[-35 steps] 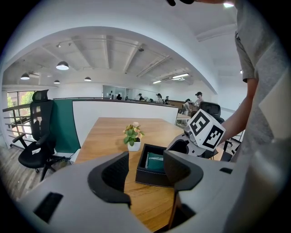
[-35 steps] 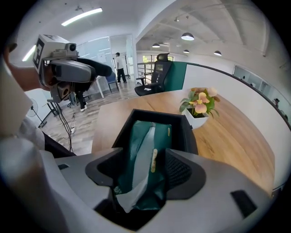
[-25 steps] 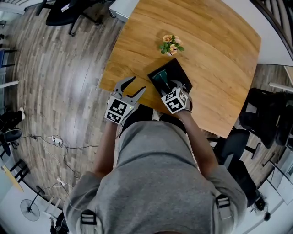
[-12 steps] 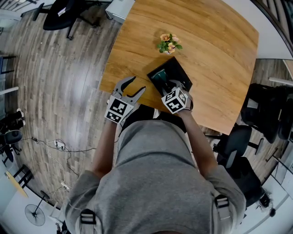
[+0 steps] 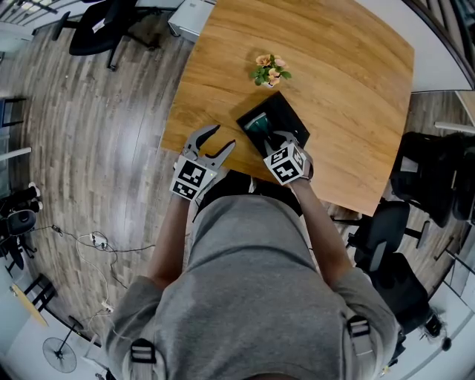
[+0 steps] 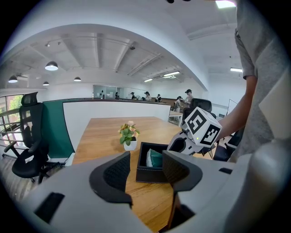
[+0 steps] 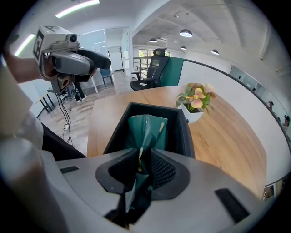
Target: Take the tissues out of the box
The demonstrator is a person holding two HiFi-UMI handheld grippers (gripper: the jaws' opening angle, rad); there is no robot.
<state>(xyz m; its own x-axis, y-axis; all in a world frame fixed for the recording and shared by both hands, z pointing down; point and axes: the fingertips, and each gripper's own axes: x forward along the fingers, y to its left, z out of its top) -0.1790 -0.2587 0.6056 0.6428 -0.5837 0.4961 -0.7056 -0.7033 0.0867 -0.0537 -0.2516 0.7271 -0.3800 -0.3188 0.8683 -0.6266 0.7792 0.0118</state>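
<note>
A black open box [image 5: 288, 117] stands near the front edge of the wooden table [image 5: 349, 82], with a green tissue pack [image 5: 257, 124] in it. In the right gripper view the pack [image 7: 146, 129] rises out of the box [image 7: 179, 132], and its folded wrapper runs between the pads of my right gripper [image 7: 140, 168]. Those jaws are closing and pinch the wrapper. My left gripper [image 5: 223, 136] hovers at the table edge to the left of the box [image 6: 148, 175], apart from it. Its jaws are closing slightly, still wide with nothing between them.
A small white pot of flowers [image 5: 269, 70] stands just beyond the box. Office chairs [image 5: 423, 185] sit right of the table and another [image 5: 104, 22] at the far left. Cables lie on the wood floor [image 5: 89, 237].
The right gripper has stayed at the box's near end, and the left gripper holds its place. The head view has shifted slightly.
</note>
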